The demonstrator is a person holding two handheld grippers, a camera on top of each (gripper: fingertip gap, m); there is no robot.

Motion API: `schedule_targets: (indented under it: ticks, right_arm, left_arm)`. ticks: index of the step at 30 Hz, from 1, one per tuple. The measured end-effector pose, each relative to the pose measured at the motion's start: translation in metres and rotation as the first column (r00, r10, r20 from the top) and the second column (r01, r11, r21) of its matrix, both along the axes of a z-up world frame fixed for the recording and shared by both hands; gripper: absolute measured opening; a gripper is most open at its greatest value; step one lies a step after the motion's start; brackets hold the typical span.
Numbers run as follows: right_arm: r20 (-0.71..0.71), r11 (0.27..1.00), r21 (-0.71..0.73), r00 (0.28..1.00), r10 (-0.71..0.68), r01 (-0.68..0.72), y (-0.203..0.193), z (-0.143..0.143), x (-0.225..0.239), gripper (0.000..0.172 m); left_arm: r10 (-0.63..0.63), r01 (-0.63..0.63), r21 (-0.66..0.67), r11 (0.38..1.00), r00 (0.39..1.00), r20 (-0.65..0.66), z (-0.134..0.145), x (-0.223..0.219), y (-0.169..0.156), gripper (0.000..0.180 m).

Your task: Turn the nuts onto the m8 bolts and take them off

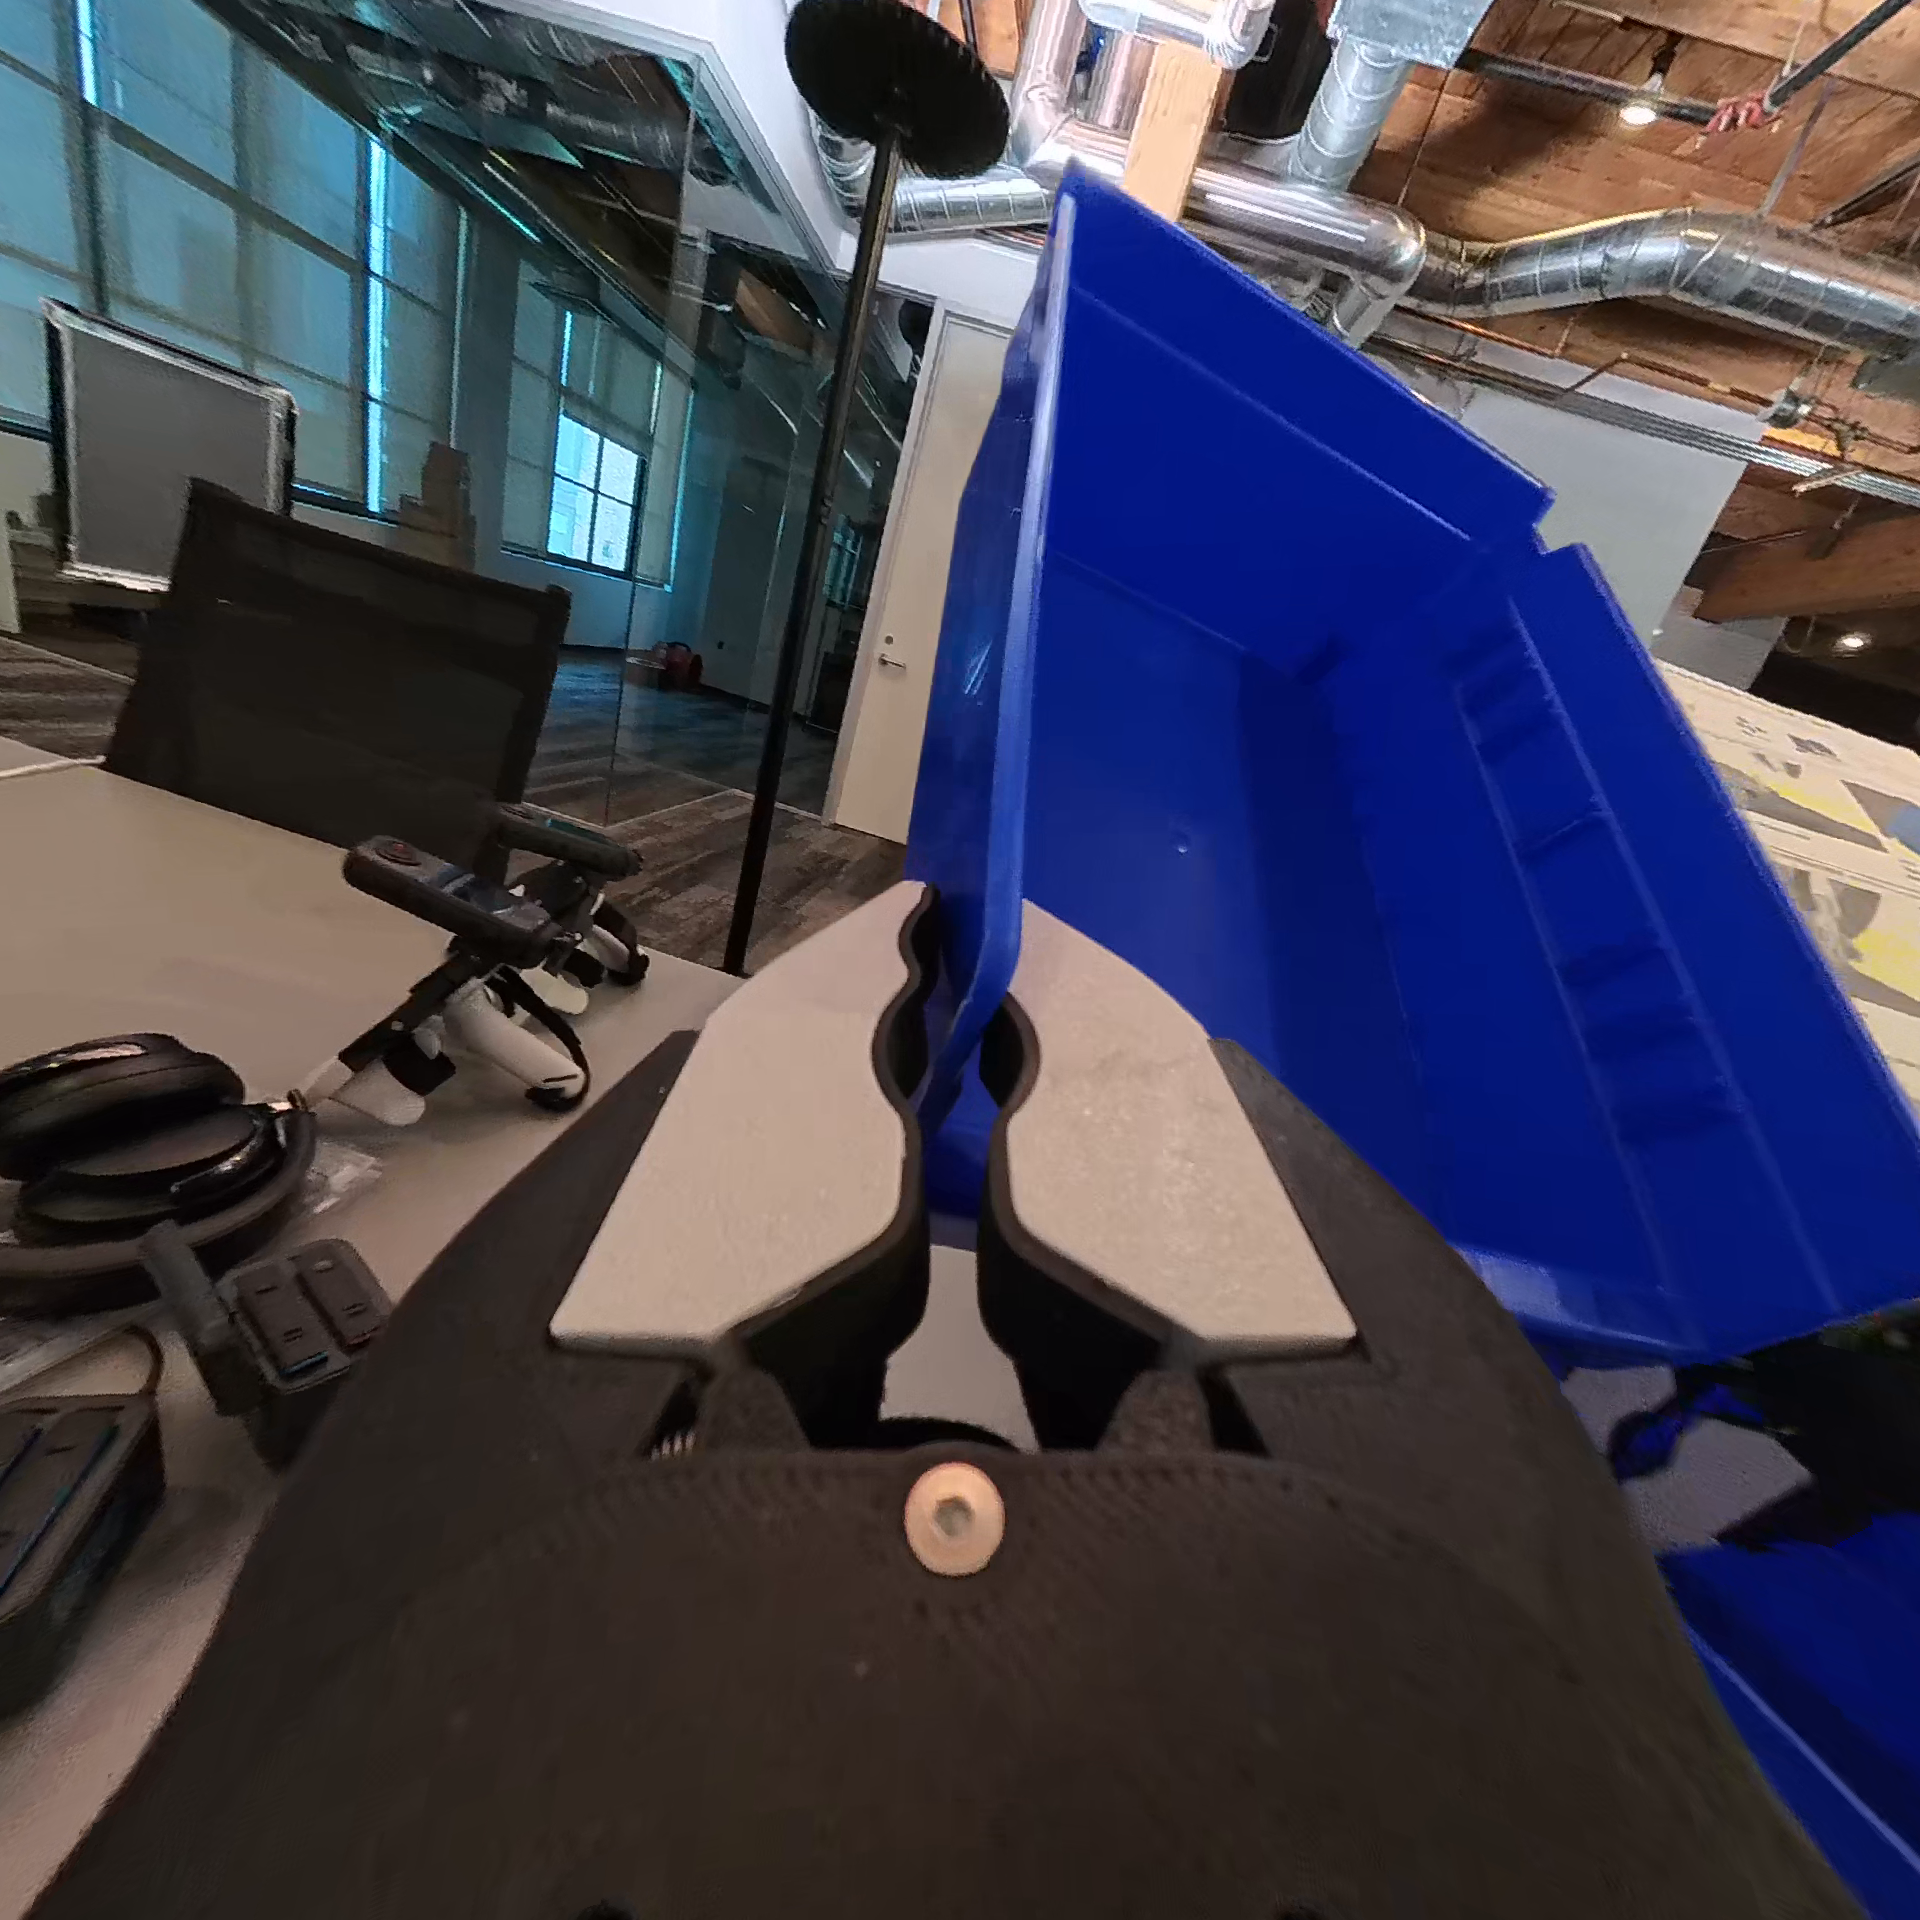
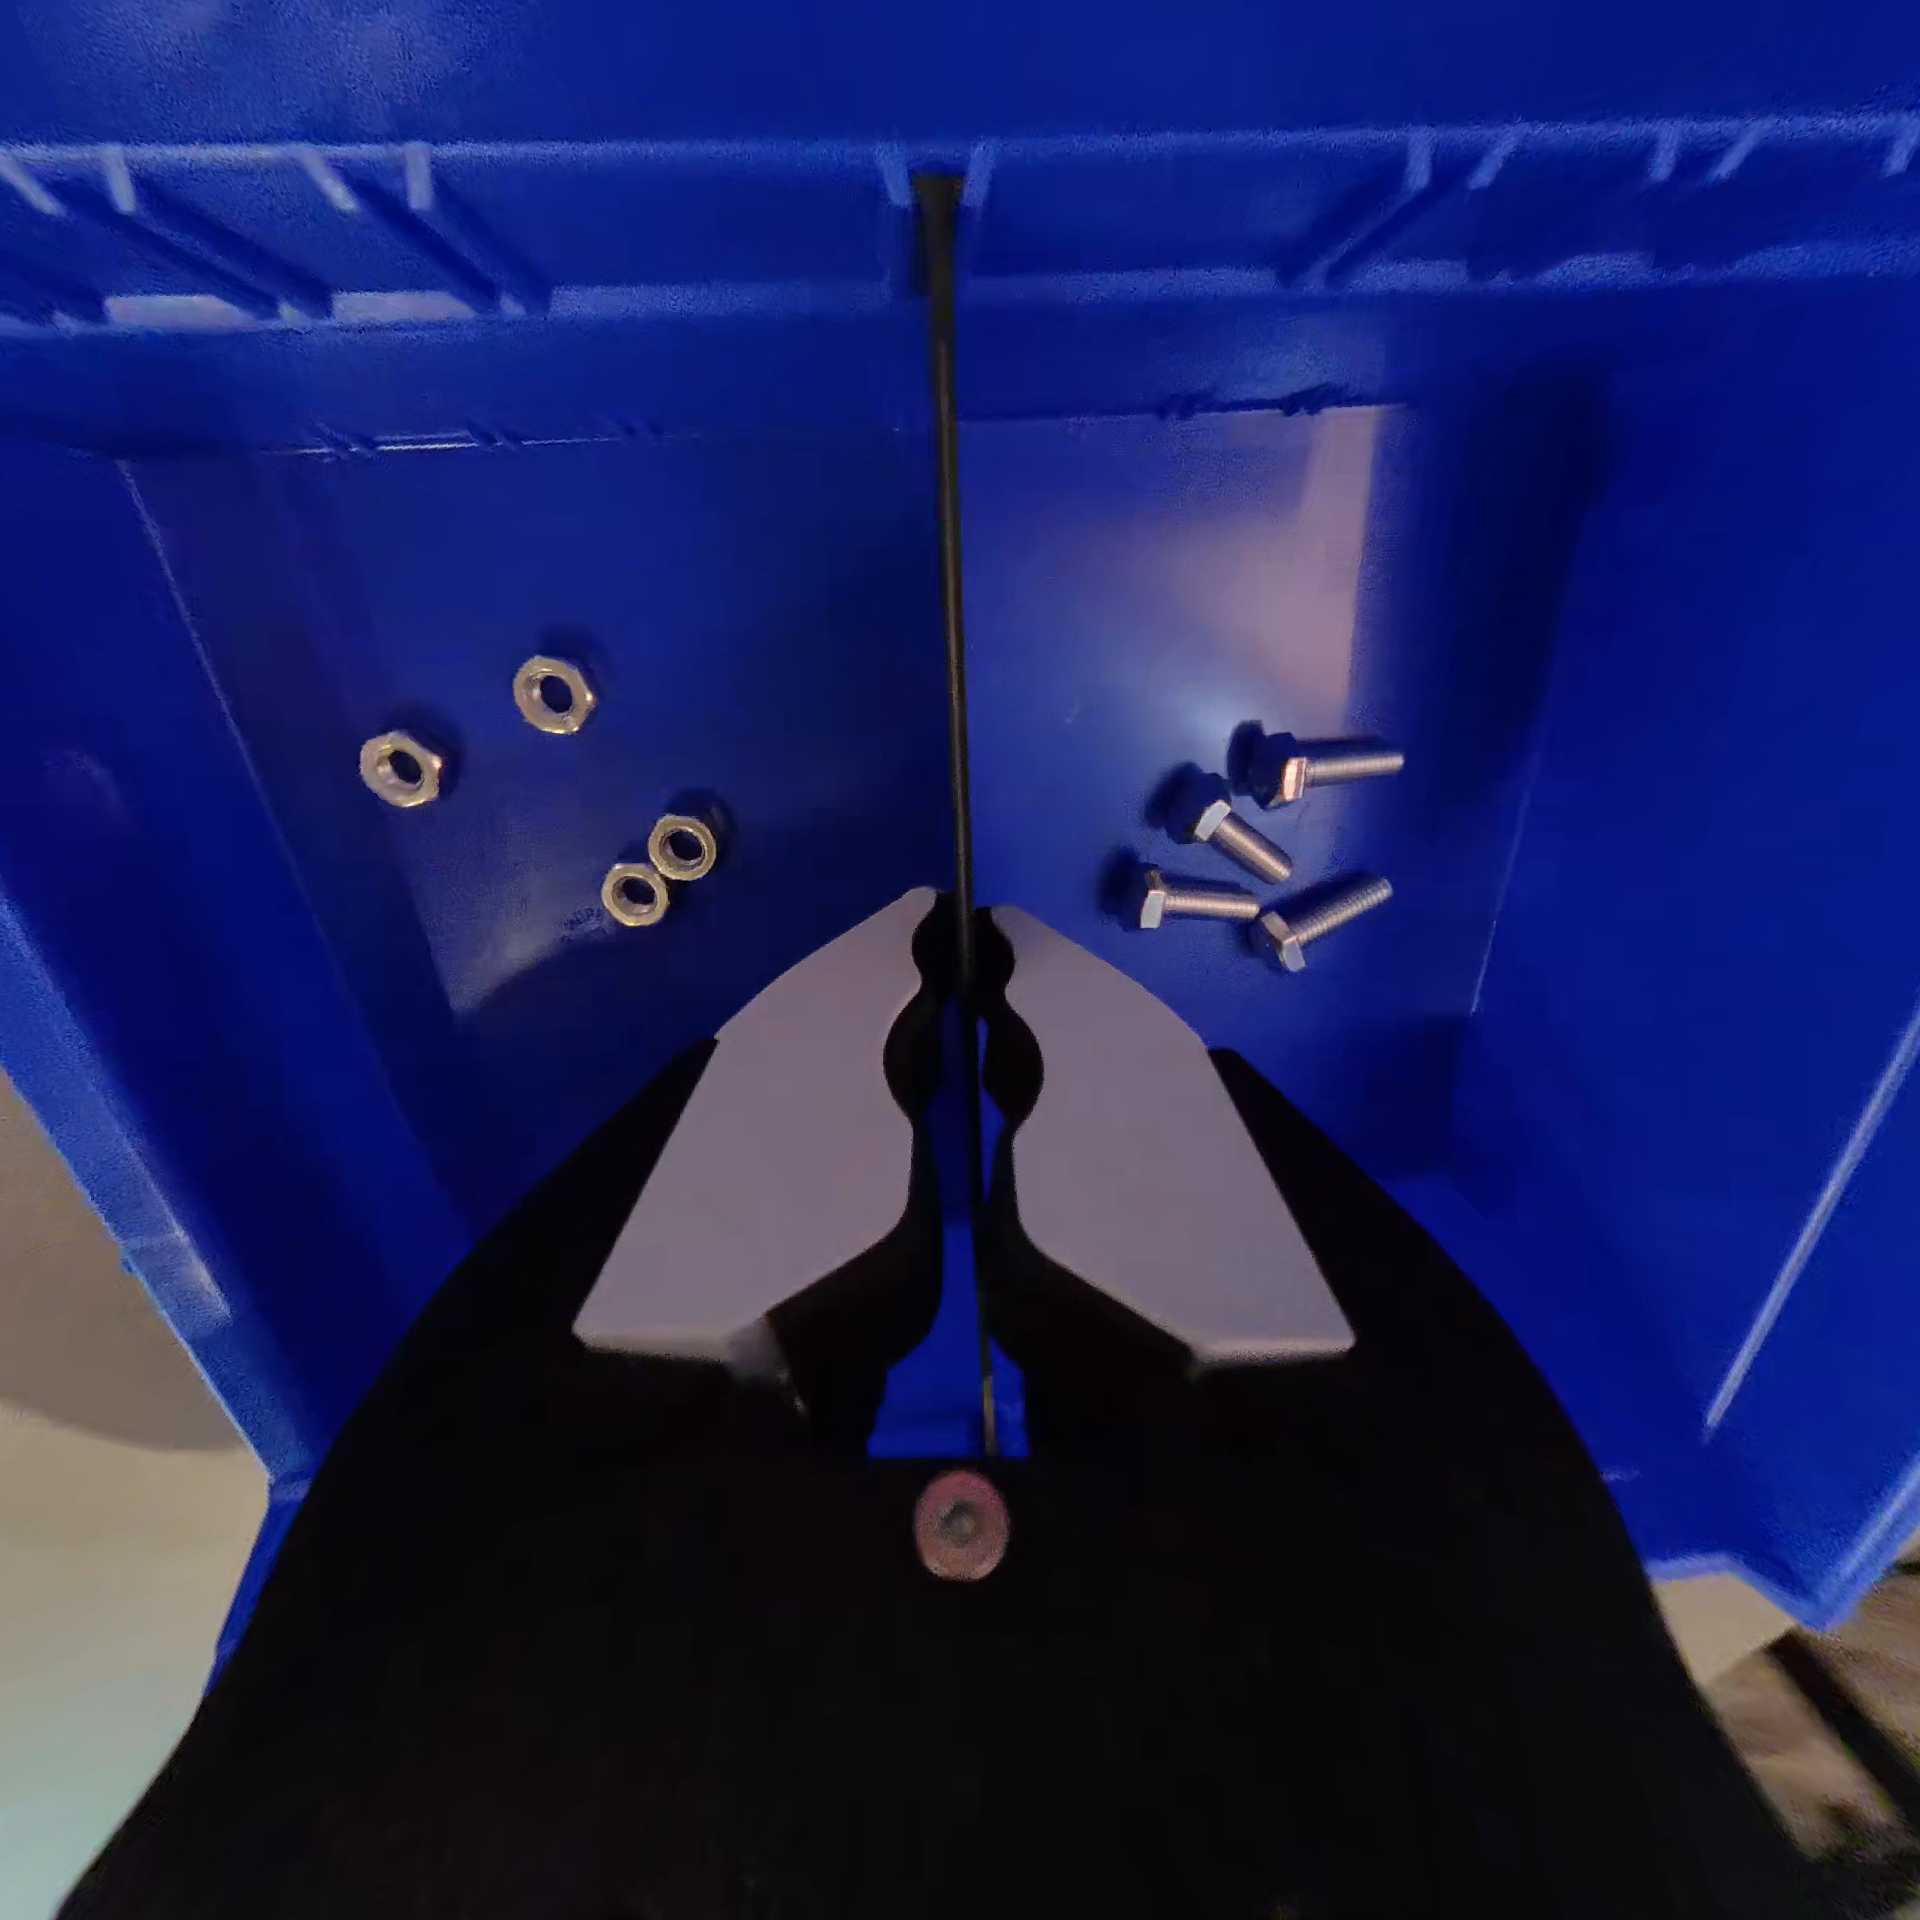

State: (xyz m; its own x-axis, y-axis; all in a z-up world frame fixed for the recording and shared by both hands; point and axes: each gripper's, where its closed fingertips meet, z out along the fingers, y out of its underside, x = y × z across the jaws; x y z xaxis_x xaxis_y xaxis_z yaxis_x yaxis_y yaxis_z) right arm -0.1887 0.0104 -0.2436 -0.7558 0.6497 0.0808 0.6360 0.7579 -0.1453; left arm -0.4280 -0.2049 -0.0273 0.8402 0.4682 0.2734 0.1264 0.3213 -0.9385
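Observation:
In the left wrist view my left gripper (image 1: 971, 925) is shut on the side wall of an empty blue bin (image 1: 1299, 831), which hangs tilted above the table. In the right wrist view my right gripper (image 2: 961, 920) is shut on a thin black divider (image 2: 948, 623) that stands upright in the middle of another blue bin (image 2: 1558, 727). Several silver nuts (image 2: 556, 694) lie on the bin floor left of the divider. Several silver bolts (image 2: 1226, 831) lie to its right.
On the grey table (image 1: 156, 883) to the left are black headphones (image 1: 125, 1132), a small camera on a tripod (image 1: 457, 914) and a dark hub (image 1: 291, 1320). A black chair (image 1: 332, 665) and a black pole (image 1: 831, 499) stand behind. More blue plastic (image 1: 1787, 1662) shows at lower right. Spacing between my two grippers at the tips: around 40 cm. About 35 cm separates my left fingertips from the dark hub (image 1: 291, 1320).

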Motion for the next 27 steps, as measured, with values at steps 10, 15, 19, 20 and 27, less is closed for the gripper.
schedule_targets:
  ticks: [10,15,19,20,27]
  right_arm:
    - [-0.009,0.954,-0.016,0.955,-0.298,0.298,0.08,0.0,-0.101,0.004]
    - [-0.014,0.92,-0.008,0.92,-0.393,0.393,0.129,0.0,-0.131,0.004]
    - [0.001,0.889,-0.018,0.889,-0.458,0.457,0.162,0.0,-0.147,0.005]
    - [0.01,0.885,-0.02,0.885,-0.465,0.465,0.167,0.0,-0.149,0.004]
    - [0.013,0.887,-0.006,0.887,-0.462,0.462,0.176,0.0,-0.156,0.004]
  left_arm:
    - [0.023,-0.024,0.024,0.999,1.0,0.018,0.0,-0.018,-0.018,0.005]
    - [0.019,-0.02,0.032,0.999,0.999,0.027,-0.002,-0.023,-0.017,0.005]
    - [0.029,-0.03,0.031,0.999,0.999,0.032,-0.004,-0.025,-0.019,0.005]
    - [0.027,-0.028,0.03,0.999,0.999,0.034,-0.004,-0.025,-0.018,0.005]
    - [0.016,-0.017,0.029,0.999,0.999,0.041,-0.007,-0.026,-0.012,0.005]
